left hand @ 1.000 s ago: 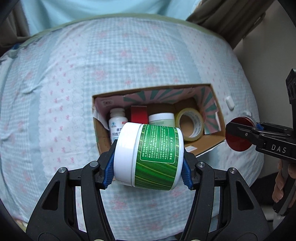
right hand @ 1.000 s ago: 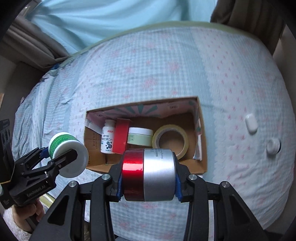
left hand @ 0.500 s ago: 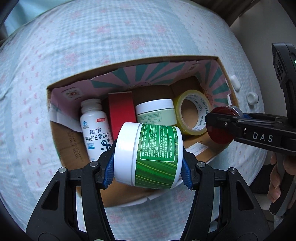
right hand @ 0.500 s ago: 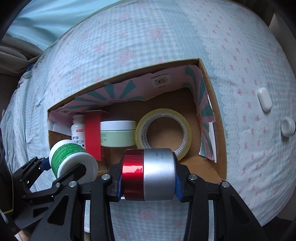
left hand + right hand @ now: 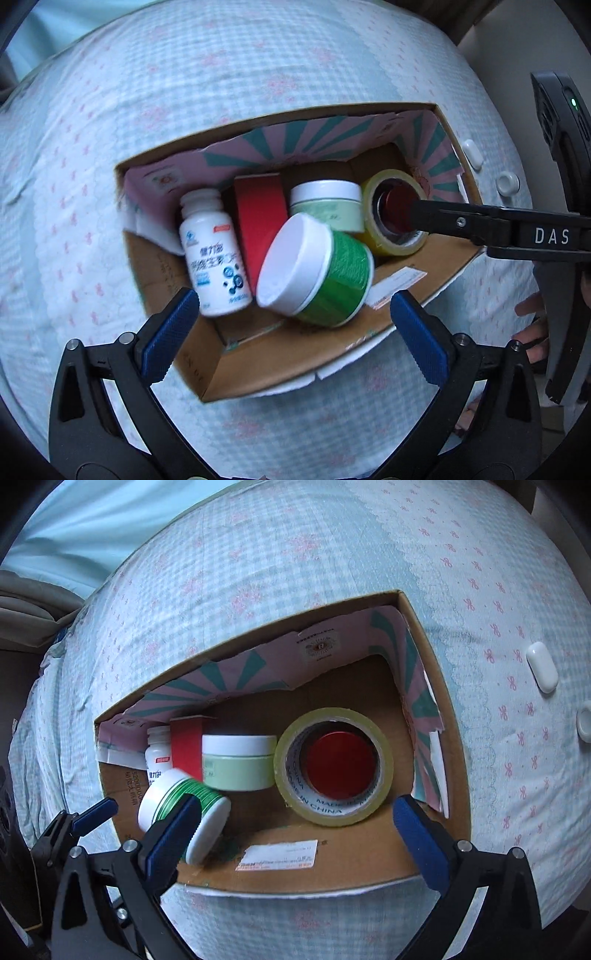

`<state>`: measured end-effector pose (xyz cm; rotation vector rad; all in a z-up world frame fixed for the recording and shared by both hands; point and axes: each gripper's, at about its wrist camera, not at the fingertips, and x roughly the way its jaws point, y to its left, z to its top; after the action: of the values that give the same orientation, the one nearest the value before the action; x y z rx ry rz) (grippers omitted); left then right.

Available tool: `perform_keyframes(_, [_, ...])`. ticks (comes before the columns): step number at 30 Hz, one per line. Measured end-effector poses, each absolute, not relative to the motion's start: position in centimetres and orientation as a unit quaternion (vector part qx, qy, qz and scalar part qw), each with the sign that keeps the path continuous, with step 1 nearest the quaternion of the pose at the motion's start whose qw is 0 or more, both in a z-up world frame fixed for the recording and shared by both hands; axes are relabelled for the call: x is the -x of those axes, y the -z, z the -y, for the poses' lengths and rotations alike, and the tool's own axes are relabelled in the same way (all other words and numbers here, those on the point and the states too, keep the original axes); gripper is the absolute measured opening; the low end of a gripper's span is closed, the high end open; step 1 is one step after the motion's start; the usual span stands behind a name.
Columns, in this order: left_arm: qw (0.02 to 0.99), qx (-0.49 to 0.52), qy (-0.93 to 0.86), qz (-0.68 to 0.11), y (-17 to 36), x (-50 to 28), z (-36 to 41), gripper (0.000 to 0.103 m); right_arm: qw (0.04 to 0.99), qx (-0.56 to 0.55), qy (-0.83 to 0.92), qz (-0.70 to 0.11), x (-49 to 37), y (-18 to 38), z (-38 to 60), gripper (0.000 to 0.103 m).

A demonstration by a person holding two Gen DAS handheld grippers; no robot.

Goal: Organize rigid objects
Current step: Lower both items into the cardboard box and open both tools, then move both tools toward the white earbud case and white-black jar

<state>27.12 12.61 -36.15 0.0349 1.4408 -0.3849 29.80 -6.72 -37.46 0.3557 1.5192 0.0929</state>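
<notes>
- The left gripper (image 5: 291, 325) has its blue-padded fingers (image 5: 168, 332) spread wide and empty above the near edge of the cardboard box (image 5: 258, 373); the right gripper (image 5: 295, 834) is likewise spread with nothing between its fingers (image 5: 421, 842).
- The green jar (image 5: 317, 271) lies tilted inside the box just beyond the left fingers, white lid toward the camera, free of both pads; it leans against the red box (image 5: 260, 225) and the pale green jar (image 5: 327, 206).
- The red tin (image 5: 340, 762) sits inside the core of the yellow tape roll (image 5: 334, 768), straight ahead of the right fingers and apart from them.
- A white pill bottle (image 5: 212, 254) lies just beside the left pad, next to the red box.
- In the left wrist view the right gripper's finger crosses over the tape roll and hides part of the tin; the right wrist view shows the tin's whole red top, while its own left finger covers part of the green jar.
- The box rests on a checked bedspread (image 5: 332, 546); two small white objects (image 5: 541, 666) lie on it right of the box.
</notes>
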Motion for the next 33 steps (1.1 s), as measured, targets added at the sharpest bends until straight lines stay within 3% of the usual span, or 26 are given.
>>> perform_keyframes(9, [0.751,0.005,0.141,-0.645,33.5,-24.6,-14.4,0.103,0.718,-0.161,-0.051,-0.675,-26.8,35.4,6.8,0.103])
perform_keyframes(19, [0.783,0.008,0.115,-0.611,26.8,-20.9,-14.9,0.103,0.749,-0.140,-0.062,-0.645,-22.7,29.1,6.4,0.103])
perform_keyframes(33, [0.826,-0.031,0.097,-0.555,18.4,-17.0,-7.7,0.103,0.799,-0.094,-0.034,-0.593,-16.9,20.1,12.0,0.103])
